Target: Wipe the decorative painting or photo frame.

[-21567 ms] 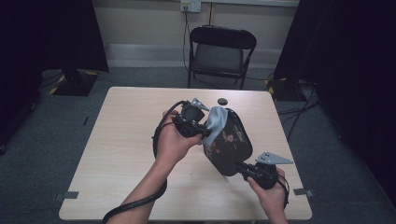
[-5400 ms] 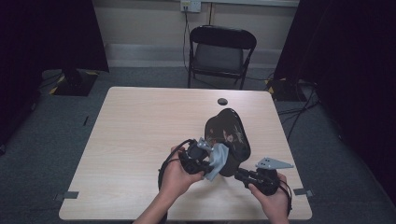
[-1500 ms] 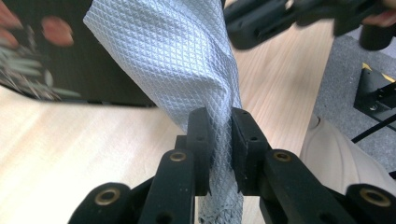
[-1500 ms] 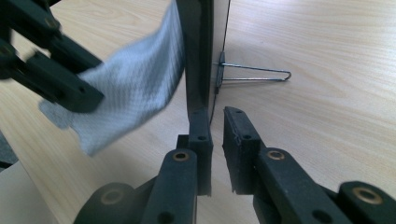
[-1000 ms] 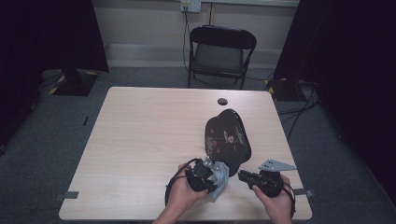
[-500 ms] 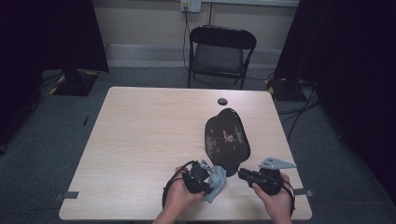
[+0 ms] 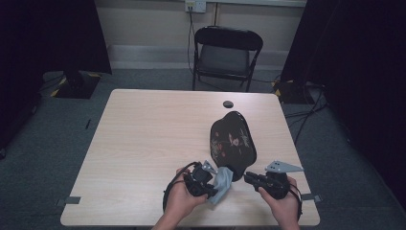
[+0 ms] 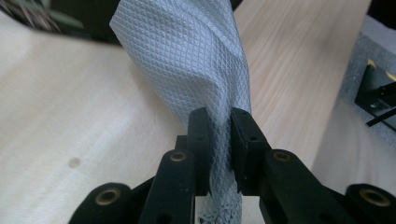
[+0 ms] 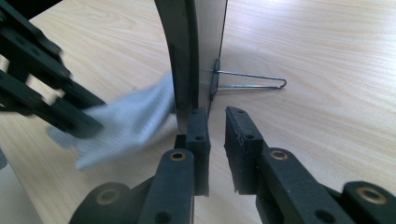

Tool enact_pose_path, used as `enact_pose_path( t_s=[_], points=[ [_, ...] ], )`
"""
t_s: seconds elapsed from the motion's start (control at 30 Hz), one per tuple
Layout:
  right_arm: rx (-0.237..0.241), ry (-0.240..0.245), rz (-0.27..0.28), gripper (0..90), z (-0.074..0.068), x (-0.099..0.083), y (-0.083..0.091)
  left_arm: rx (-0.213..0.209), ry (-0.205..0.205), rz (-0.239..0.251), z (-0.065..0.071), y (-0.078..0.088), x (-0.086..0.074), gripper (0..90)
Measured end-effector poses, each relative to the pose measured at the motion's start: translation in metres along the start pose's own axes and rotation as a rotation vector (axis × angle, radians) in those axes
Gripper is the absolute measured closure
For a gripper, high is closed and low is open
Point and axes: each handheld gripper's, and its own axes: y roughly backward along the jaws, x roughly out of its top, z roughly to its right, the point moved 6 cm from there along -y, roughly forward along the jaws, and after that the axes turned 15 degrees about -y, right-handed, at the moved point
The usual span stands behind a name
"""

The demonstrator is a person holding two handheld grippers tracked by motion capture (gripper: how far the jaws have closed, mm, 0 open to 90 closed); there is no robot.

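Left gripper [image 7: 207,184] clenched on a soft, light cloth [image 8: 196,70] that drapes limply beyond its jaws. Ahead of the right gripper [image 7: 249,178] stands a stiff, glossy black plaque [image 7: 232,141], probably slippery and easily scratched, propped on a wire stand [image 9: 250,81]. Its jaws sit nearly closed at the plaque's lower edge, apparently not gripping; the rim looks the best hold.
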Motion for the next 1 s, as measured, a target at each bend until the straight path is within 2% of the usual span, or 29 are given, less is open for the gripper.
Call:
enact_pose_path(
  t_s=[0.17, 0.3, 0.6, 0.83, 1.0],
  points=[
    [-0.004, -0.001, -0.002, 80.0, 0.001, -0.001, -0.001, 0.024, -0.038, 0.034, -0.003, 0.025, 0.019, 79.3],
    [-0.006, -0.003, -0.005, 79.8, 0.000, -0.001, -0.001, 0.042, -0.049, 0.074, -0.004, 0.043, 0.036, 79.3],
    [-0.011, 0.000, -0.009, 79.8, 0.001, -0.002, -0.003, 0.072, -0.118, 0.129, 0.002, 0.072, 0.073, 79.3],
    [-0.012, 0.000, -0.008, 79.8, 0.000, -0.002, -0.002, 0.069, -0.161, 0.164, 0.012, 0.078, 0.096, 79.3],
    [-0.011, -0.001, -0.008, 79.8, 0.000, -0.002, -0.002, 0.050, -0.171, 0.152, 0.019, 0.070, 0.096, 79.3]
  ],
)
